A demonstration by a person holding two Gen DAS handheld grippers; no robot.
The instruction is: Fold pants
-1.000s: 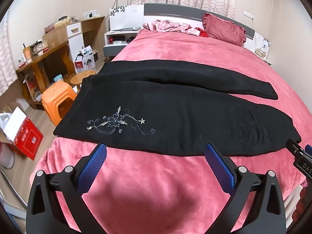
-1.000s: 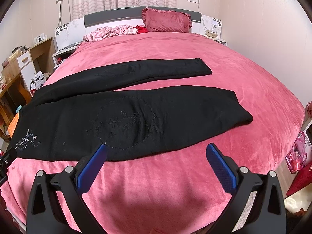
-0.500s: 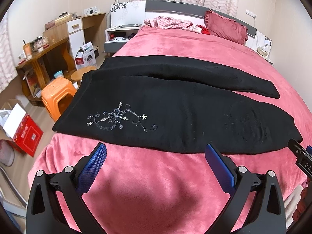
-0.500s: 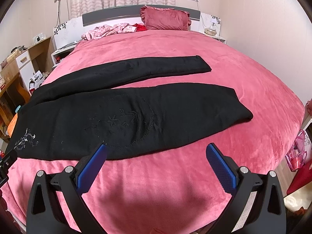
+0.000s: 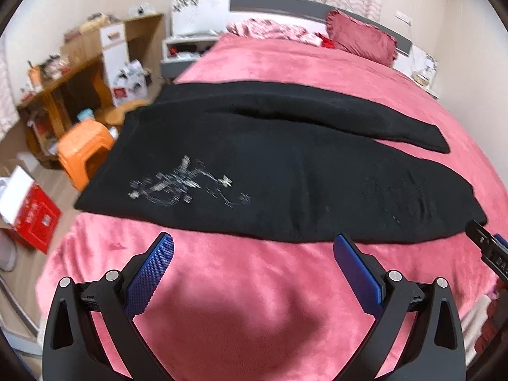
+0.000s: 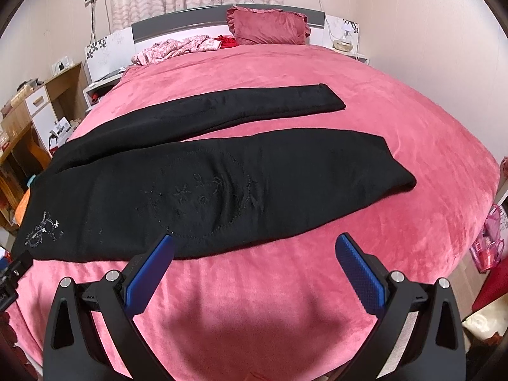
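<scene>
Black pants (image 5: pixel 285 171) (image 6: pixel 222 187) lie flat across a pink bed (image 5: pixel 254 301) (image 6: pixel 254 301), waist at the left edge, both legs stretched to the right and spread apart. Silver embroidery (image 5: pixel 181 184) marks the near hip. My left gripper (image 5: pixel 252 247) hovers open over bare blanket just short of the pants' near edge, near the hip. My right gripper (image 6: pixel 254 247) is open too, just short of the near leg's edge around the knee. Nothing sits between either pair of blue pads (image 5: pixel 152 273).
A red pillow (image 6: pixel 268 28) and crumpled pink clothes (image 6: pixel 177 49) lie at the headboard. Left of the bed stand an orange stool (image 5: pixel 84 149), a wooden desk (image 5: pixel 60 82) and a red box (image 5: pixel 30 212). A pink bag (image 6: pixel 489 244) sits on the floor at the right.
Both grippers have crept forward toward the pants' near edge, still open. The left view now blurs from motion. The pants have not moved.
</scene>
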